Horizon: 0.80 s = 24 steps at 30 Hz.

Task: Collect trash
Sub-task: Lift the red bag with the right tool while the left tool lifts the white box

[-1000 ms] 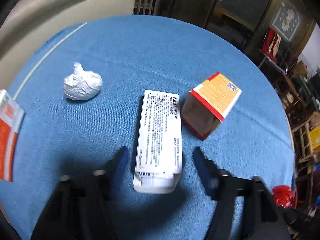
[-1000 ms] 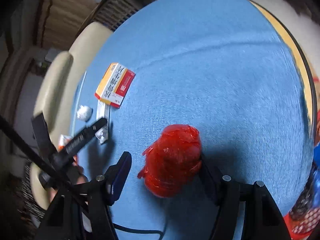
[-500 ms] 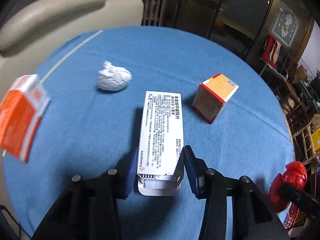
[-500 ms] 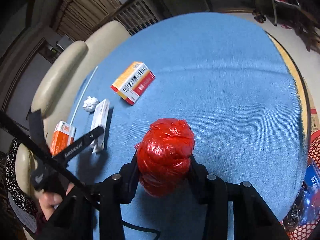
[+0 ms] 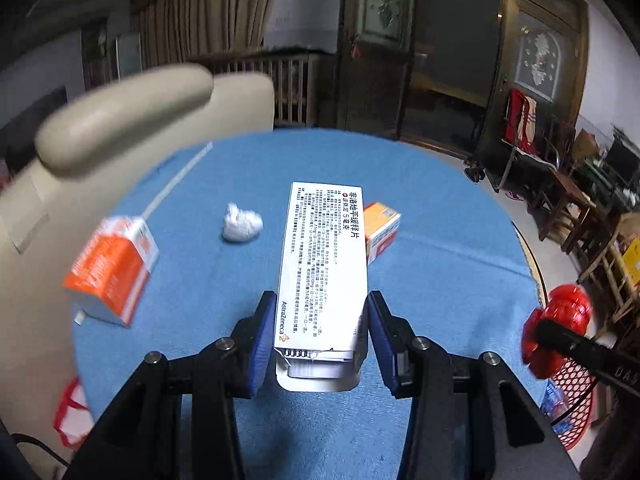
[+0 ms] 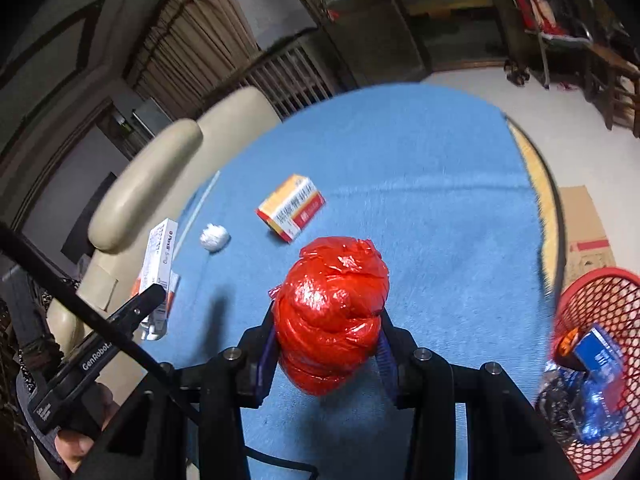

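My left gripper (image 5: pixel 320 340) is shut on a long white medicine box (image 5: pixel 324 272) and holds it above the blue round table (image 5: pixel 440 264). My right gripper (image 6: pixel 326 354) is shut on a crumpled red plastic bag (image 6: pixel 332 320), lifted over the table (image 6: pixel 440 184); the bag also shows in the left wrist view (image 5: pixel 560 324). On the table lie a white paper ball (image 5: pixel 242 222), an orange box (image 5: pixel 114 270) and a yellow-red box (image 5: pixel 382 228). The right wrist view also shows the paper ball (image 6: pixel 215 237), the yellow-red box (image 6: pixel 291 207) and the white box (image 6: pixel 160 264).
A red mesh basket (image 6: pixel 600 300) holding blue trash stands on the floor to the right of the table; it also shows in the left wrist view (image 5: pixel 576 388). A beige sofa (image 5: pixel 120 120) borders the table's far left. Wooden chairs (image 5: pixel 592 220) stand at the right.
Both grippers have risen from the table with their loads: the left lifted the white box, the right lifted the red bag. The basket has come into the right wrist view.
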Motion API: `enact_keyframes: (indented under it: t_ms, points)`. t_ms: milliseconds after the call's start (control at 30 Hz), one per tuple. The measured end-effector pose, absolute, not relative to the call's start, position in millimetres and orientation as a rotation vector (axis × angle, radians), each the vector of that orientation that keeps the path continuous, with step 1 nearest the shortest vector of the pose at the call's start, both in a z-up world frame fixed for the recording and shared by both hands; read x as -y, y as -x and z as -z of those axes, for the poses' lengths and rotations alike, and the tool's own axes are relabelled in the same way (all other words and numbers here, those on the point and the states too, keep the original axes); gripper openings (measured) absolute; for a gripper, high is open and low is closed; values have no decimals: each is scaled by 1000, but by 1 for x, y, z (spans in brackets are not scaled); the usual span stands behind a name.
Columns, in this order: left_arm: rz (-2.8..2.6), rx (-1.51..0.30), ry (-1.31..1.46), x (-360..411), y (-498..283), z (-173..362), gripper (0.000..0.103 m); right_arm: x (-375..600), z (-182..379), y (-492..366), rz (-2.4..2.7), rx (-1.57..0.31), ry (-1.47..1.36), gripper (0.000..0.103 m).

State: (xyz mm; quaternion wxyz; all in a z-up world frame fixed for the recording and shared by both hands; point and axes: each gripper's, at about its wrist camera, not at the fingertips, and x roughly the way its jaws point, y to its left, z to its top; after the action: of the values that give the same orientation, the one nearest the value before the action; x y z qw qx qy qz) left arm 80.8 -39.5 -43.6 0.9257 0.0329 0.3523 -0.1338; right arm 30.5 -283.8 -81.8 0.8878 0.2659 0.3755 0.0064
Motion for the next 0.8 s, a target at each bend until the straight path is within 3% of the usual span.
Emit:
enact_keyframes:
  t_ms: [400, 800]
  points:
    - [282, -561, -174, 71, -16, -12, 47, 302, 18, 46, -22, -562, -500, 45]
    - [323, -498, -243, 95, 14, -30, 47, 309, 0, 76, -38, -461, -457, 45]
